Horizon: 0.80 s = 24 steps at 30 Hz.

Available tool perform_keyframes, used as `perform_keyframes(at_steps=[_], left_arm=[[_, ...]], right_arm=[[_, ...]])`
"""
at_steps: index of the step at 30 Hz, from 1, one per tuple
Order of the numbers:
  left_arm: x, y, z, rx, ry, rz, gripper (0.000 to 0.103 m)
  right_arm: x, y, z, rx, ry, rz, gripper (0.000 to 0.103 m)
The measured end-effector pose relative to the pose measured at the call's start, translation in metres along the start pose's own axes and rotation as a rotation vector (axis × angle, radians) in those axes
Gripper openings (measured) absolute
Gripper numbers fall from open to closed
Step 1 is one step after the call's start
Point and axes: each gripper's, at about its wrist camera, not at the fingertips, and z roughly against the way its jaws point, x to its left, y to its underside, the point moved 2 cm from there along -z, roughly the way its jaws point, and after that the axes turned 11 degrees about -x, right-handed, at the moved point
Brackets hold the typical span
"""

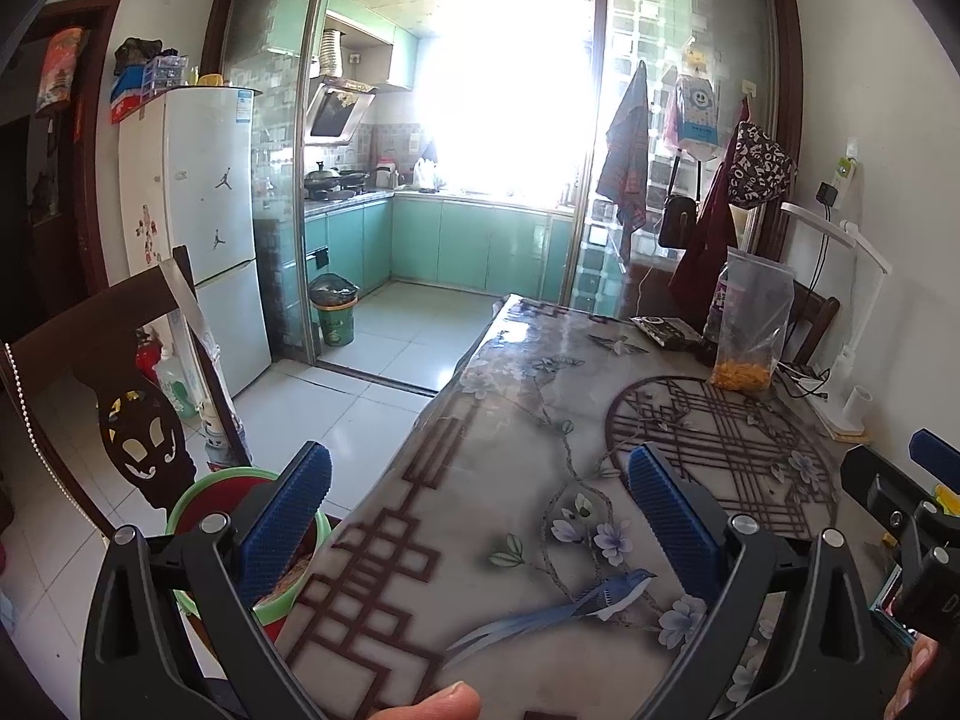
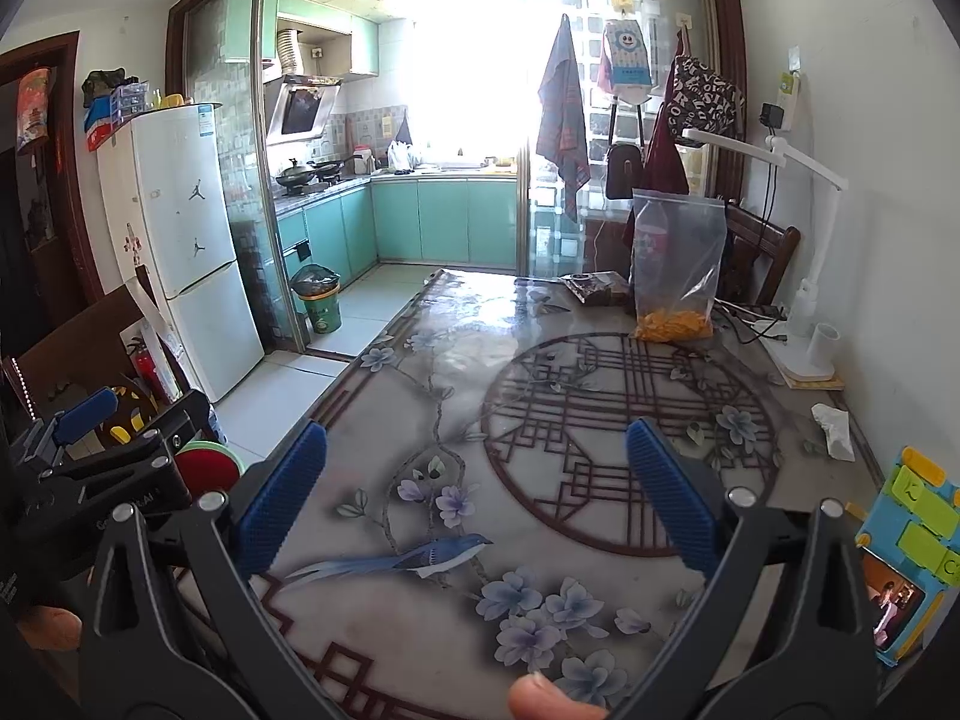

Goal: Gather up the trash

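Observation:
A crumpled white tissue (image 2: 834, 427) lies near the table's right edge by the wall. A dark snack wrapper (image 2: 591, 288) (image 1: 666, 330) lies at the far end, beside a clear zip bag (image 2: 678, 264) (image 1: 753, 324) that holds orange bits. A green-rimmed bin with a red inside (image 1: 201, 495) (image 2: 207, 468) stands on the floor off the table's left side. My left gripper (image 1: 480, 498) hangs open over the table's near left edge, nothing between its blue pads. My right gripper (image 2: 477, 474) is open above the middle of the tablecloth, empty, well short of the tissue.
The table (image 2: 540, 330) has a glossy floral cloth. A white desk lamp (image 2: 807, 330) with cables and a dark chair (image 2: 756, 252) stand at the far right. A colourful toy device (image 2: 912, 534) sits near right. A dark chair back (image 1: 90, 354), fridge (image 1: 204, 228) and kitchen bin (image 1: 335, 312) are left.

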Motion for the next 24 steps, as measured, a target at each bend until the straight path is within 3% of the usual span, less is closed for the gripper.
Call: perform_keyframes(at_steps=[6, 10, 17, 24], left_arm=[[-0.0027, -0.0004, 0.0022, -0.005, 0.025, 0.014, 0.095], [-0.0036, 0.0014, 0.0017, 0.001, -0.009, -0.006, 0.095], [-0.0034, 0.0029, 0.0005, 0.013, -0.003, 0.001, 0.095], [-0.0037, 0.0029, 0.0007, 0.014, -0.001, 0.001, 0.095]], right_arm=[[-0.0005, 0.0005, -0.0006, 0.004, 0.003, 0.009, 0.098], [-0.0022, 0.0008, -0.001, 0.005, 0.004, 0.004, 0.098], [-0.0027, 0.0024, -0.0014, 0.011, -0.004, 0.008, 0.098], [-0.0038, 0.0059, -0.0091, 0.071, -0.026, -0.005, 0.098]])
